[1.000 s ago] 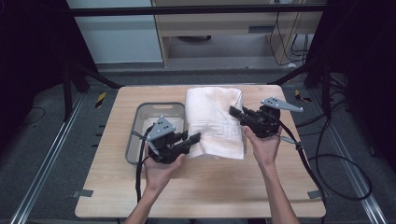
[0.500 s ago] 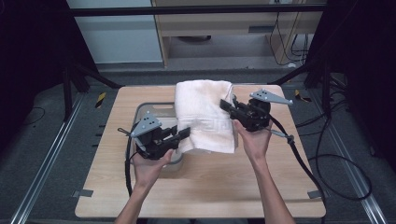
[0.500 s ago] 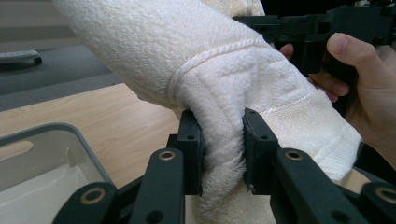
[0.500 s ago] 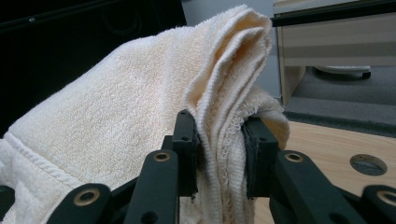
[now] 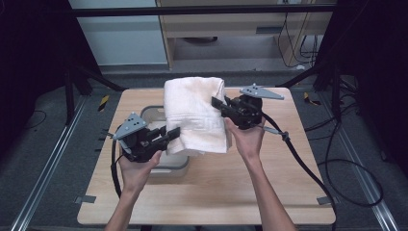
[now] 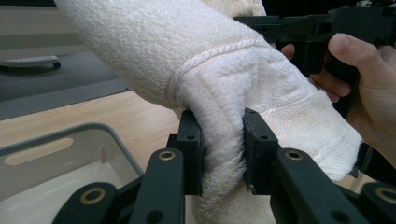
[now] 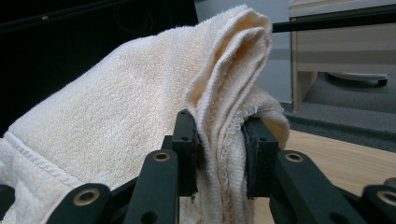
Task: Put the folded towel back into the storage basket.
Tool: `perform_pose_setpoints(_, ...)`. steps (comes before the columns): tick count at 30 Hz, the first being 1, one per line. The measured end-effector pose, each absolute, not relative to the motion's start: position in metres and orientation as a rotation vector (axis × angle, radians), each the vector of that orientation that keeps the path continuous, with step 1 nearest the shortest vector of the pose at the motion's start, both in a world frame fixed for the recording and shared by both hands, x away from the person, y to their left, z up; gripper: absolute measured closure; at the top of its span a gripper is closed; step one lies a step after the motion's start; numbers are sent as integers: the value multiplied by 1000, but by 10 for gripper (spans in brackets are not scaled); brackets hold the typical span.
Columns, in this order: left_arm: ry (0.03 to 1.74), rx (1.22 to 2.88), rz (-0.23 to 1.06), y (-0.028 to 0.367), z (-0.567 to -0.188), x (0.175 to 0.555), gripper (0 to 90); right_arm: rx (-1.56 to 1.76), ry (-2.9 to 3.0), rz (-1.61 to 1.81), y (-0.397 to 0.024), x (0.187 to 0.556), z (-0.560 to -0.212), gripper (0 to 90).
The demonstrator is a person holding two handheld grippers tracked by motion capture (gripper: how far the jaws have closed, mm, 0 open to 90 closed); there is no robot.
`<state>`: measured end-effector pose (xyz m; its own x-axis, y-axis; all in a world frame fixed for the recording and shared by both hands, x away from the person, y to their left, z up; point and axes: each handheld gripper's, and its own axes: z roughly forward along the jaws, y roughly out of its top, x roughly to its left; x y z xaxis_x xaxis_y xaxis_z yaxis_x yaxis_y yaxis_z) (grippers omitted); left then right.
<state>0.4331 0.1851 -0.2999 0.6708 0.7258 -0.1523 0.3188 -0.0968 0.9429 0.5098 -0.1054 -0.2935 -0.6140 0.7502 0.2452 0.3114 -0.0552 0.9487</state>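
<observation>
The white towel (image 5: 195, 115) hung folded above the table (image 5: 288, 192), partly over the grey bin (image 5: 168, 163), bearing a woven key-pattern band but no readable writing. The left gripper (image 6: 222, 149) pinched its near lower edge; the right gripper (image 7: 219, 154) pinched its far folded edge.

The high view looks forward and down on the table (image 5: 216, 192) from above the person's side, at some distance. Each gripper view rides its own tool and looks along its jaws from very close. All three share the white towel (image 5: 195, 115) (image 6: 187, 60) (image 7: 140, 116); the left gripper view also faces the right tool (image 6: 322, 32).
</observation>
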Motion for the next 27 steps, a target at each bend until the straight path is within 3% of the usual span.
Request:
perform_pose_setpoints(12,887,1680,456,213,-297,430,715,1103,1904,1723,-73,518,-291,708)
perform_pose_setpoints(27,957,1680,455,244,-315,435,715,1113,1969,1718,-36,535,-311,706)
